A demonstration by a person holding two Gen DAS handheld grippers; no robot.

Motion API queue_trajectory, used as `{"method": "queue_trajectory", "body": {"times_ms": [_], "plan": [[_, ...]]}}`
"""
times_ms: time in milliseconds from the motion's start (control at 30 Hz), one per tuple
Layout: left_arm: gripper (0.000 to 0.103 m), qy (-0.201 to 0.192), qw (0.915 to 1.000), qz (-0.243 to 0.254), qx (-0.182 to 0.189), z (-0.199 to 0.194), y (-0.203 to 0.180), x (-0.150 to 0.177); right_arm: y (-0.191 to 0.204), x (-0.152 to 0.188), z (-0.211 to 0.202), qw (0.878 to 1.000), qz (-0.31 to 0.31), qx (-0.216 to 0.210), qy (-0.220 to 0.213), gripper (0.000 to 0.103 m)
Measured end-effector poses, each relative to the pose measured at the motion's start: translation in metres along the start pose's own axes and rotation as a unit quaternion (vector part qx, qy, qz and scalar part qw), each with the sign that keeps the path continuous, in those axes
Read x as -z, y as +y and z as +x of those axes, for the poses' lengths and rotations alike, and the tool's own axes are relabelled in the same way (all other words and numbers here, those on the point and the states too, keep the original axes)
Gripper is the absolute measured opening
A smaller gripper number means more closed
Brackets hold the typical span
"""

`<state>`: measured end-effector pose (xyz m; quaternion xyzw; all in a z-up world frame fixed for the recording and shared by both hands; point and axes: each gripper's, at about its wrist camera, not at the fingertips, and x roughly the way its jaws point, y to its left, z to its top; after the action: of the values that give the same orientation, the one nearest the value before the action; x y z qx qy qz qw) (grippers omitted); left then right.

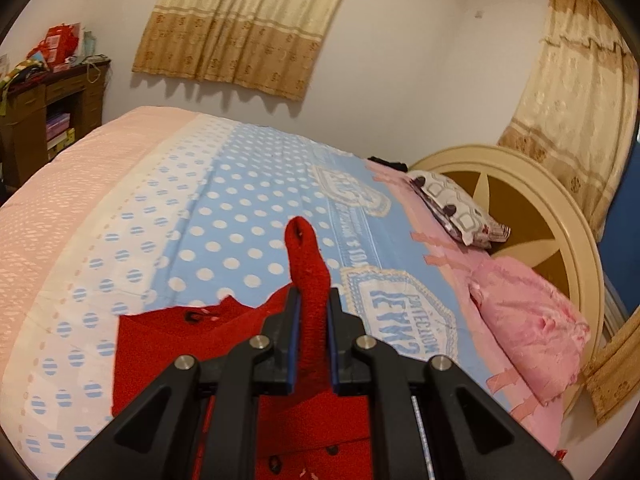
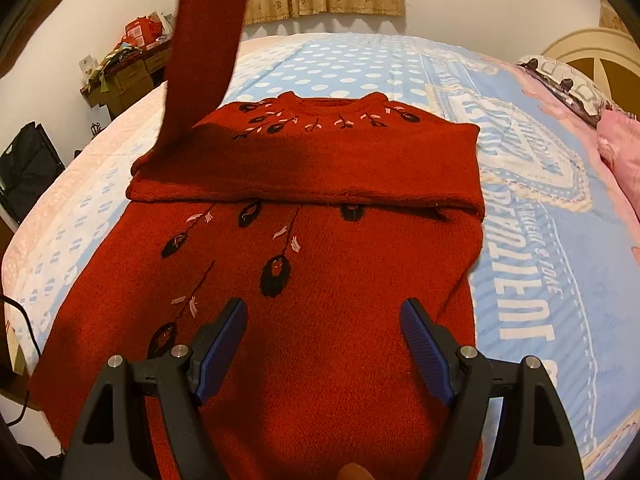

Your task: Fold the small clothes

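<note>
A red knit sweater (image 2: 320, 280) with black and pink embroidery lies flat on the bed, its right sleeve folded across the chest (image 2: 304, 168). My left gripper (image 1: 313, 300) is shut on the cuff end of the left sleeve (image 1: 308, 264) and holds it up in the air; the raised sleeve also shows in the right wrist view (image 2: 204, 40). The sweater body lies below it (image 1: 168, 344). My right gripper (image 2: 322, 312) is open and empty, hovering over the lower body of the sweater.
The bed has a blue polka-dot sheet (image 1: 240, 208) and a pink cover (image 1: 60, 208). Pillows (image 1: 460, 208) and a pink bundle (image 1: 528, 320) lie by the round headboard (image 1: 560, 216). A cluttered wooden desk (image 1: 52, 100) stands at the far left.
</note>
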<state>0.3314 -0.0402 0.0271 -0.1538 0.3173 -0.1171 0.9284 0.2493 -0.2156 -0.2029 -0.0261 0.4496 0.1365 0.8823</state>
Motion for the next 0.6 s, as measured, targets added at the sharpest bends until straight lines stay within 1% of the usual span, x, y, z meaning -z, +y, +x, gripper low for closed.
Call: {"method": "queue_trajectory", "body": {"times_ms": [200,333,433,500,533,567,600], "plan": [[0.012,0.02,0.9996,0.017,-0.013,0.039,-0.021,0.028,-0.003,0.004,0.004,1.0,0.008,-0.008,0.008,0.079],[0.013,0.041,0.9986,0.029,-0.02,0.065,-0.033,0.048,-0.002,0.006,0.007,1.0,0.008,-0.009,0.014,0.08],[0.017,0.053,0.997,0.054,-0.018,0.076,-0.044,0.061,0.0,0.007,0.01,1.0,0.005,-0.007,0.018,0.08],[0.018,0.061,0.9952,0.077,-0.001,0.078,-0.052,0.069,0.001,0.008,0.011,1.0,0.002,-0.007,0.018,0.081],[0.022,0.061,0.9937,0.094,0.005,0.075,-0.057,0.073,0.002,0.008,0.011,1.0,0.001,-0.008,0.019,0.081],[0.032,0.059,0.9928,0.105,0.004,0.072,-0.059,0.074,0.001,0.008,0.012,1.0,0.003,-0.01,0.019,0.081],[0.038,0.053,0.9917,0.117,0.006,0.066,-0.06,0.076,0.001,0.009,0.012,1.0,0.004,-0.013,0.018,0.082]]}}
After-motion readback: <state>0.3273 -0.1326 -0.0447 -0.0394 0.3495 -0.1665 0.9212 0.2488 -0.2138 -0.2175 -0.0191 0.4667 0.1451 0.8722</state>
